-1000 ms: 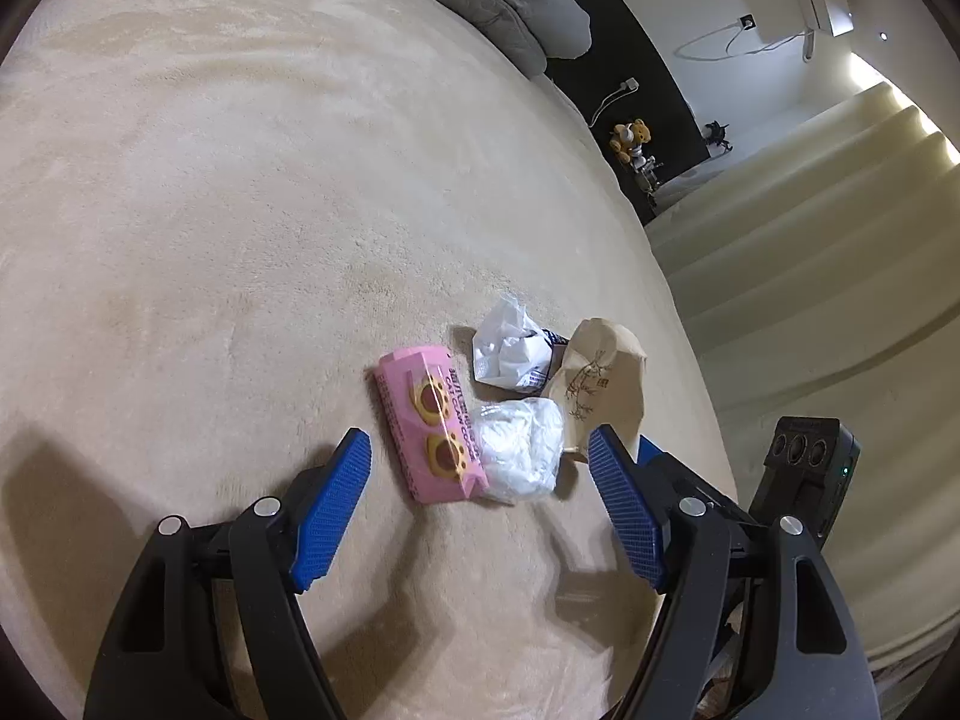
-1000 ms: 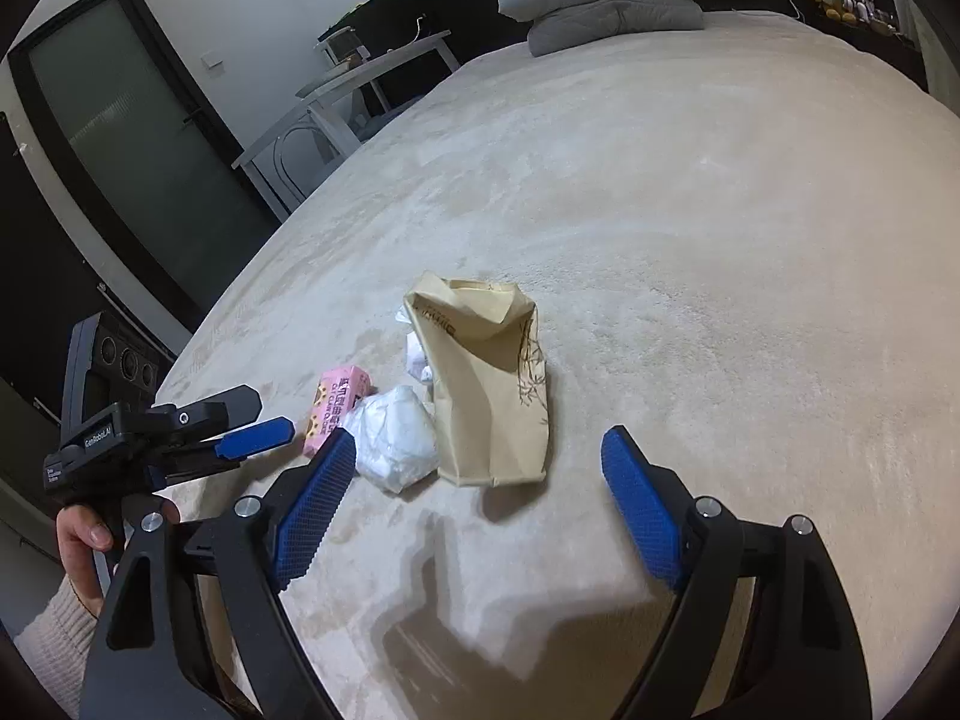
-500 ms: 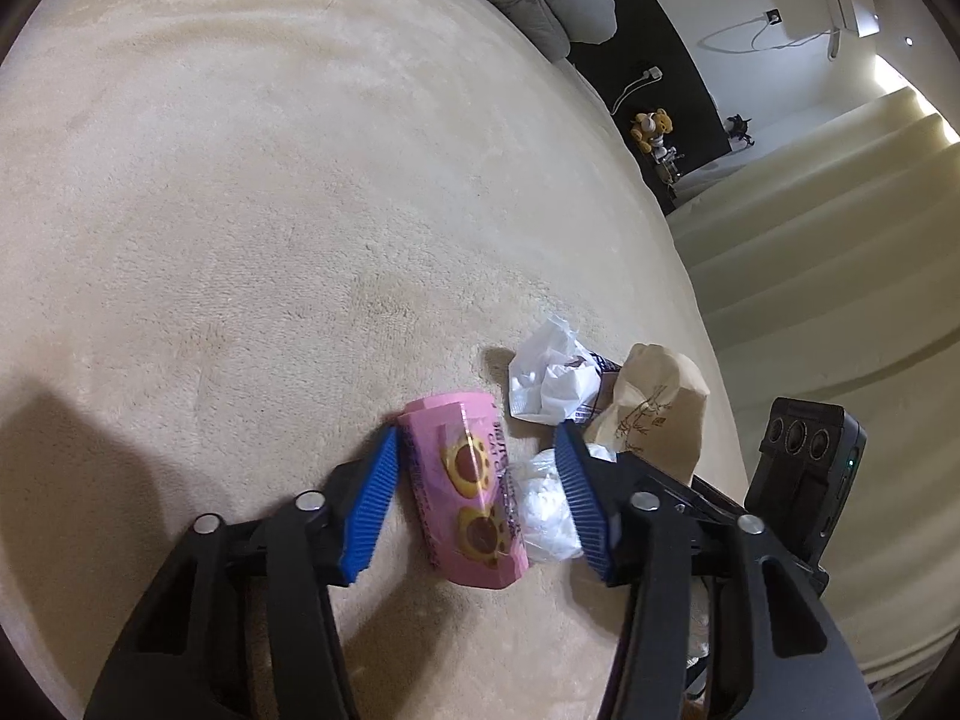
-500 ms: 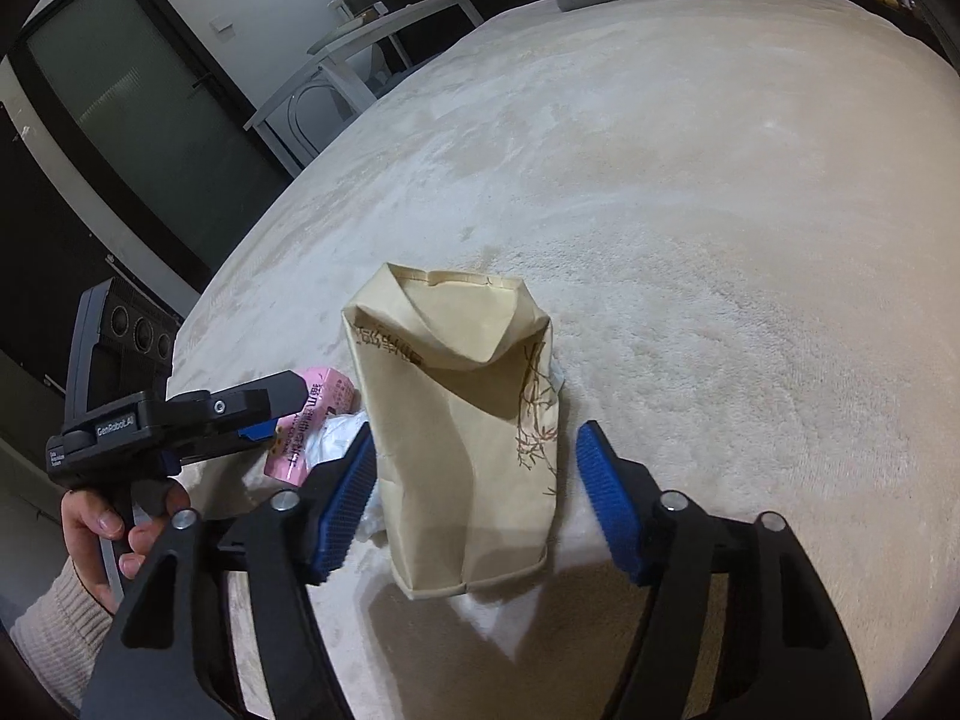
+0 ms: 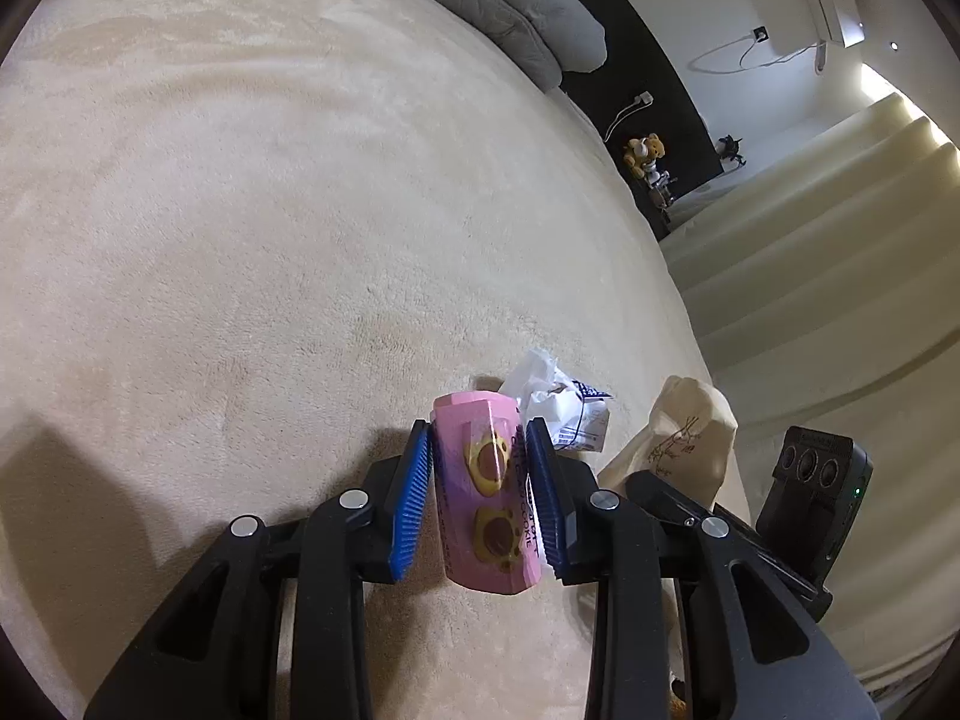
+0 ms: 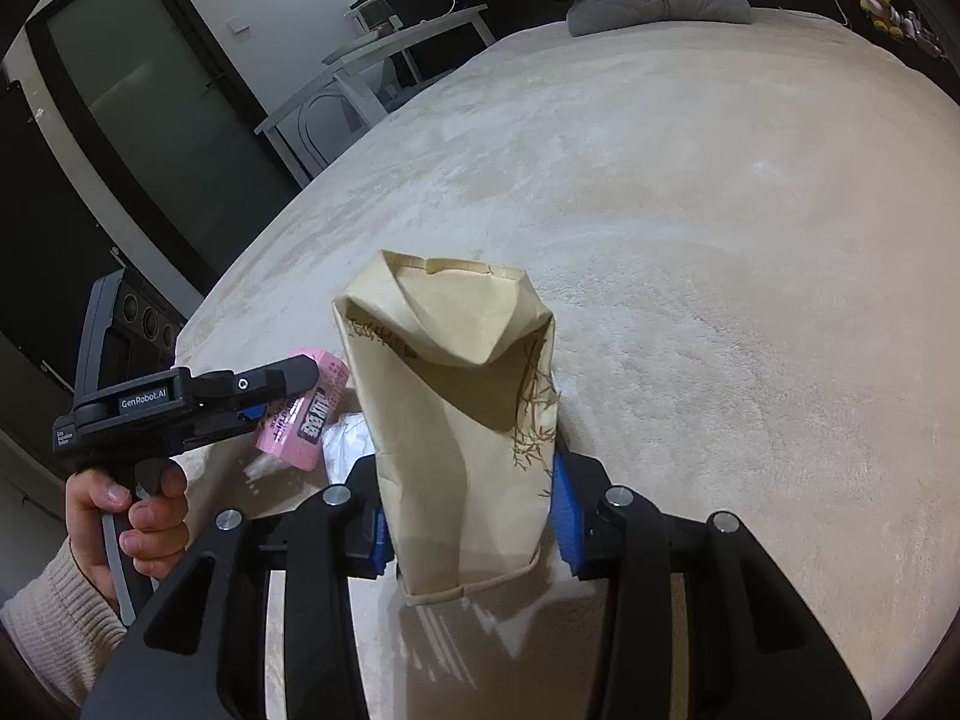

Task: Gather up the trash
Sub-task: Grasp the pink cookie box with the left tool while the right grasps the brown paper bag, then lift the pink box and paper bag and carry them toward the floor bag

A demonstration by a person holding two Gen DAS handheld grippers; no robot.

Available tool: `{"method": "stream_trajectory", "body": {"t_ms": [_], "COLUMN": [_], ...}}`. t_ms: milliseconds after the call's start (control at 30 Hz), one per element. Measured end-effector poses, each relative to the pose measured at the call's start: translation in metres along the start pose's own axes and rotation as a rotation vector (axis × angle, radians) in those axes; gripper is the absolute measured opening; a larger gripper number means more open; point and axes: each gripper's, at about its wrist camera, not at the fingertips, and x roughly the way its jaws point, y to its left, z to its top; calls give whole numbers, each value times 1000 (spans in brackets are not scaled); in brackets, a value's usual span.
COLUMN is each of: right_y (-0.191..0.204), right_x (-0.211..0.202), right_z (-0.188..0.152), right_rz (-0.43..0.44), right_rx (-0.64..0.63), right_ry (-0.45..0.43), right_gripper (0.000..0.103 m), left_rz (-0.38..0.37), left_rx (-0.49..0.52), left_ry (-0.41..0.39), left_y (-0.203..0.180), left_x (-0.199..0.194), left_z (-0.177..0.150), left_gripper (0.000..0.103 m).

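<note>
Left wrist view: the pink cookie box [image 5: 489, 495] is lying on the beige bed cover [image 5: 240, 240], its long axis running straight out along the fingers, so the tool is squared up to it. The left gripper [image 5: 480, 498] has just been closing and its blue pads [image 5: 414, 498] are now pressing both long sides of the box; it is gripping the box. Just beyond the box's far end a crumpled white wrapper [image 5: 558, 408] is resting on the cover, touching or nearly touching the box; which, I cannot tell.

To the right of the box the brown paper bag [image 6: 468, 420] is sitting between the jaws of the right gripper [image 6: 474, 516]. Those jaws have likewise just been closing, and the pads are squeezing the bag near its folded bottom, with the open mouth pointing away from the tool. The bag's long axis is also running along the fingers.

The relation that matters for the coming move, in my judgement: the box is lying just left of the bag's lower half, whereas the mouth is at the far end, so the box will have to travel forward and rightward to go in.

Both tools are pointing forward and downward at the bed, side by side. A hand [image 6: 129, 507] in a cream knitted sleeve [image 6: 54, 618] is gripping the left tool's handle.
</note>
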Motion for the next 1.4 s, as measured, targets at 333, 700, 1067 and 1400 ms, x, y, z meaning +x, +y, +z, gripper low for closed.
{"method": "stream_trajectory", "body": {"t_ms": [333,700,1067,1400], "right_y": [14,32,55,73], "right_x": [-41,-99,-149,-185], "right_z": [-20,-60,-122,-177], "right_rz": [-29,-62,-57,-45], "right_rx": [7,22,43,70], "right_ry": [-54,-129,-184,-224], "right_gripper": [41,41,41,41], "left_rz": [-38,-55,-91,-126], "left_rx": [25,114,152,207], "left_ry": [-70,-139,-180,-216], "left_y": [-24,-63,-78,-89], "left_x": [-36,-79,-110,-142], "left_z": [-18,-58,-118,-178], "left_gripper": [31,31,31,31]}}
